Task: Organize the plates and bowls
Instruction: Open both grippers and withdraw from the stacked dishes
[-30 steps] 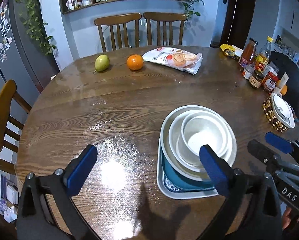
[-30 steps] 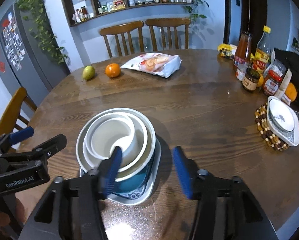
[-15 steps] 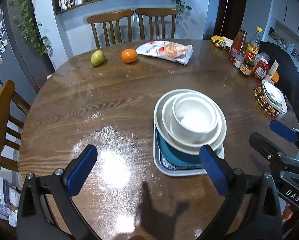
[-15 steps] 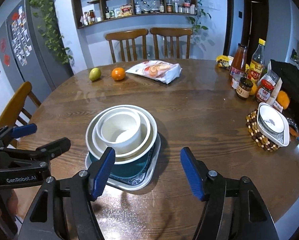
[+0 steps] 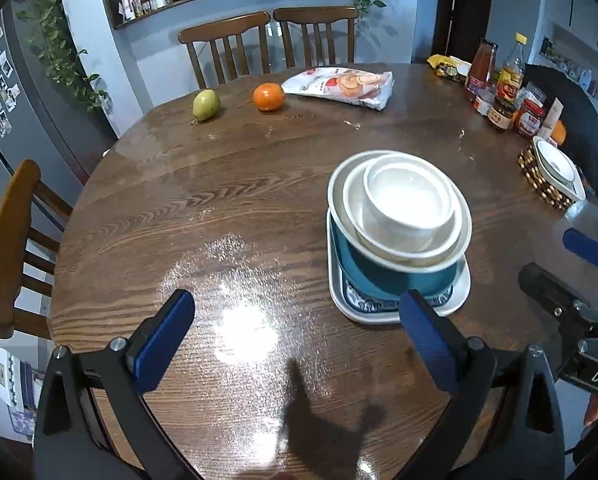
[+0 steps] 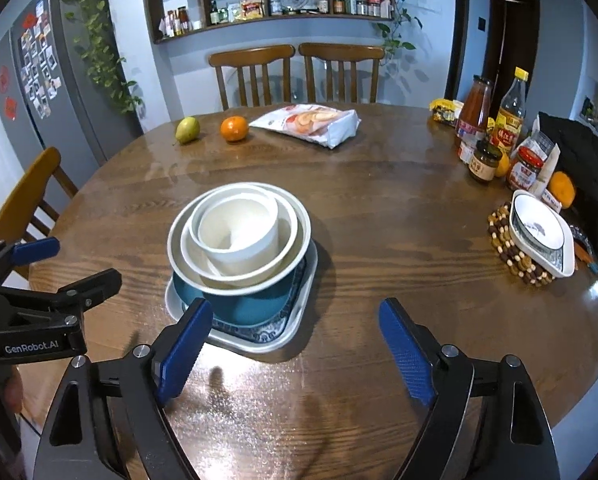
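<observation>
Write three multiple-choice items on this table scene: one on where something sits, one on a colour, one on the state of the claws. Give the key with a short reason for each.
1. Where does the small square dish sit?
A. On the beaded trivet at the table's right edge
B. Inside the bowl stack
C. Beside the pear

2. What colour is the lowest bowl of the stack, the one resting on the square plate?
A. White
B. Teal blue
C. Orange

3. What state are the two claws in?
A. Both shut on bowls
B. Left shut, right open
C. Both open and holding nothing

Key:
1 A, the dish rests on the brown and cream beads near the jars.
2 B, teal shows beneath the three pale bowls nested above it.
3 C, the left claw and right claw show wide gaps with only table between the blue pads.
</observation>
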`<state>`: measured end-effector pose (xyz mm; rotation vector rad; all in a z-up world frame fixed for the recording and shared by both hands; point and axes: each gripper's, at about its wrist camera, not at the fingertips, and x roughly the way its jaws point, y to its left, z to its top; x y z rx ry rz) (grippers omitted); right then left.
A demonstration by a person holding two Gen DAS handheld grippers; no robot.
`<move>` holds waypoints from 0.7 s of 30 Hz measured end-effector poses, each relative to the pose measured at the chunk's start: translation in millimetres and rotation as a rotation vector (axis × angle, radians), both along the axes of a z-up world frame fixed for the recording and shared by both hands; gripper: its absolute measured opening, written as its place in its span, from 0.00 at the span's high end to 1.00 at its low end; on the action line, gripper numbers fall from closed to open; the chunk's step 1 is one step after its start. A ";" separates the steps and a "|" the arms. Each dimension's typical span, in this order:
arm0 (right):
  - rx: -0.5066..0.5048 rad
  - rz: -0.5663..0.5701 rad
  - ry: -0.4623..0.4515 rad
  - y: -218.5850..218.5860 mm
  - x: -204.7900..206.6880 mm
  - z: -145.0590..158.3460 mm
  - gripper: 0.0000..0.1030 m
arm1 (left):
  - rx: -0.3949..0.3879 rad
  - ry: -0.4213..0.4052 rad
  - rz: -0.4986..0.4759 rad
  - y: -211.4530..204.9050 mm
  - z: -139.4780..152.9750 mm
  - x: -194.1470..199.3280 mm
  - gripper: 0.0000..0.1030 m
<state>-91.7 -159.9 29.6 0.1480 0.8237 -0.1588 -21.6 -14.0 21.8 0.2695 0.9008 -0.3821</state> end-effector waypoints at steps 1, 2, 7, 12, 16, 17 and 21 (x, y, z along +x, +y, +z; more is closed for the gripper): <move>-0.002 0.001 0.002 0.7 -0.4 -0.8 0.17 | 0.000 0.004 -0.001 0.5 -1.4 -0.6 0.01; -0.006 0.002 0.008 1.7 -1.0 -1.9 0.16 | 0.004 0.008 -0.004 0.8 -3.3 -1.7 0.01; -0.015 -0.002 0.009 4.9 -5.9 -3.2 0.16 | 0.023 0.014 -0.015 0.6 -11.1 -6.8 0.01; -0.020 -0.001 0.012 6.7 -8.8 -4.1 0.16 | 0.036 0.023 -0.033 0.4 -17.4 -11.0 0.01; -0.007 0.005 0.016 8.5 -9.4 -5.1 0.16 | 0.043 0.020 -0.047 -1.7 -18.8 -14.4 0.01; -0.006 0.007 0.016 8.9 -9.5 -5.3 0.16 | 0.044 0.019 -0.050 -2.3 -19.2 -15.0 0.01; 0.000 0.013 0.020 11.2 -9.8 -6.8 0.16 | 0.049 0.021 -0.060 -3.7 -20.4 -15.4 0.01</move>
